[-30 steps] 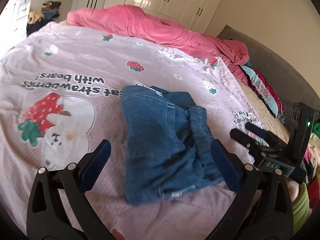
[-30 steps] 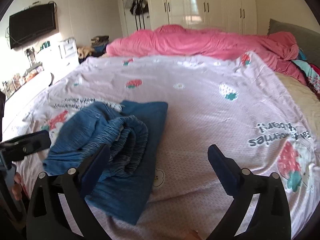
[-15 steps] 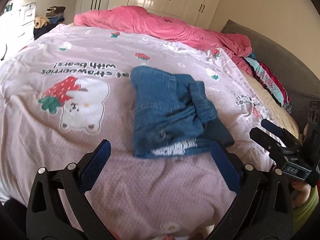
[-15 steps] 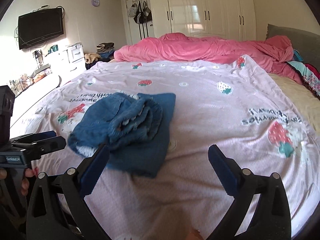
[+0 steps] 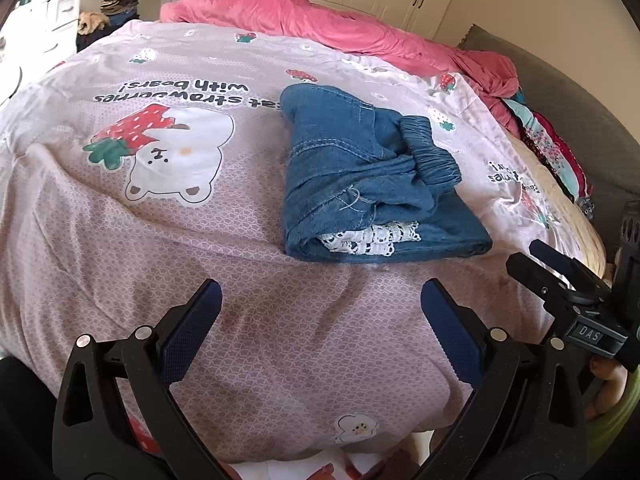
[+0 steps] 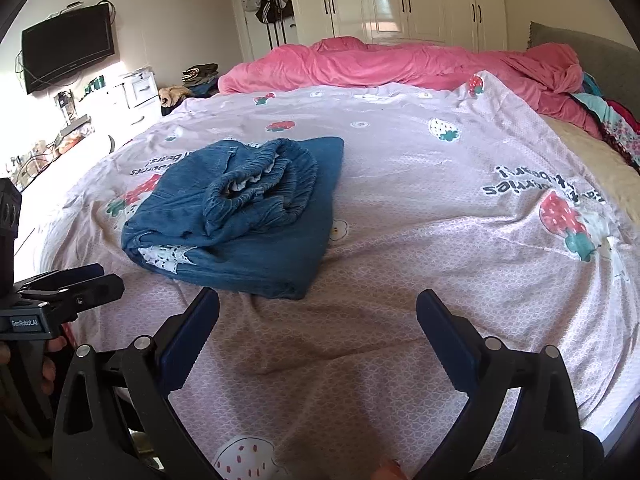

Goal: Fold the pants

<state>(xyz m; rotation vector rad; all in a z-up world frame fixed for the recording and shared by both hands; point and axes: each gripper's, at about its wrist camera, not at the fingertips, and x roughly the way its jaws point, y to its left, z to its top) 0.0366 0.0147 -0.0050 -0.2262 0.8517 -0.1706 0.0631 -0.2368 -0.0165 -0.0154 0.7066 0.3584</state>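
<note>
**The blue pants lie folded on the bed, and both grippers are empty.**

The pants [image 5: 372, 176] sit in a small bundle on the pink strawberry bedspread [image 5: 160, 220], near the front edge of the bed and well away from the pink blanket [image 5: 320, 20] at the far end. The left gripper [image 5: 320, 320] has its jaws wide apart and holds nothing. The right gripper [image 6: 318, 328] is wide apart too, and touches nothing. The folding looks just about done. The stretchy waistband [image 6: 260, 188] sits lumpy on top, so the next move may be to press it flat, or stop here.
</note>
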